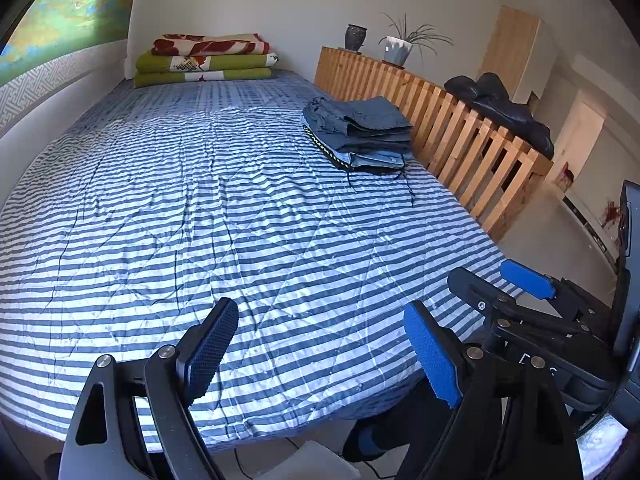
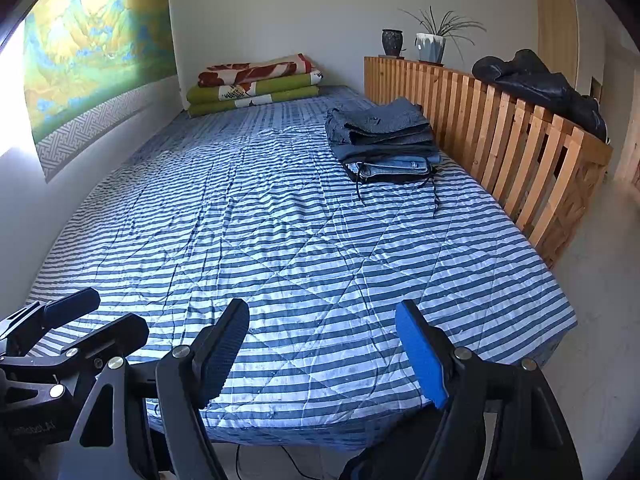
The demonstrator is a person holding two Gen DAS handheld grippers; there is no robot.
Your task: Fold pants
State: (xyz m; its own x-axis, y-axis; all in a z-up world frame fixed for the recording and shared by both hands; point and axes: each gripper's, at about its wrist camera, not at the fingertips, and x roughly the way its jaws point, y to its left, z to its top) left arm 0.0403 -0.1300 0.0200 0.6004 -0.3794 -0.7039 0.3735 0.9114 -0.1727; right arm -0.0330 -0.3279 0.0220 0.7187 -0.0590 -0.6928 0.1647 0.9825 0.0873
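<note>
**Bed Surface and Room Layout**

Blue-and-white striped bedding covers the bed (image 2: pixel 280 248), creased along diagonal quilting lines and bare across its near and middle areas. At the far end, against the white wall, lies a stack of folded blankets (image 2: pixel 256 84) in green and red-patterned fabric. A landscape wall hanging (image 2: pixel 92 52) occupies the left wall. A wooden slatted rail (image 2: pixel 520 148) runs along the right edge of the bed, carrying a dark vase (image 2: pixel 392 42), a potted plant (image 2: pixel 432 42) and a dark jacket (image 2: pixel 540 84).

The folded pants (image 2: pixel 384 140) sit in a pile on the bed, just beside the rail.

The left hand-held gripper (image 1: pixel 320 352) and the right hand-held gripper (image 2: pixel 324 352) are both at the near edge of the bed, jaws spread wide, holding nothing.
</note>
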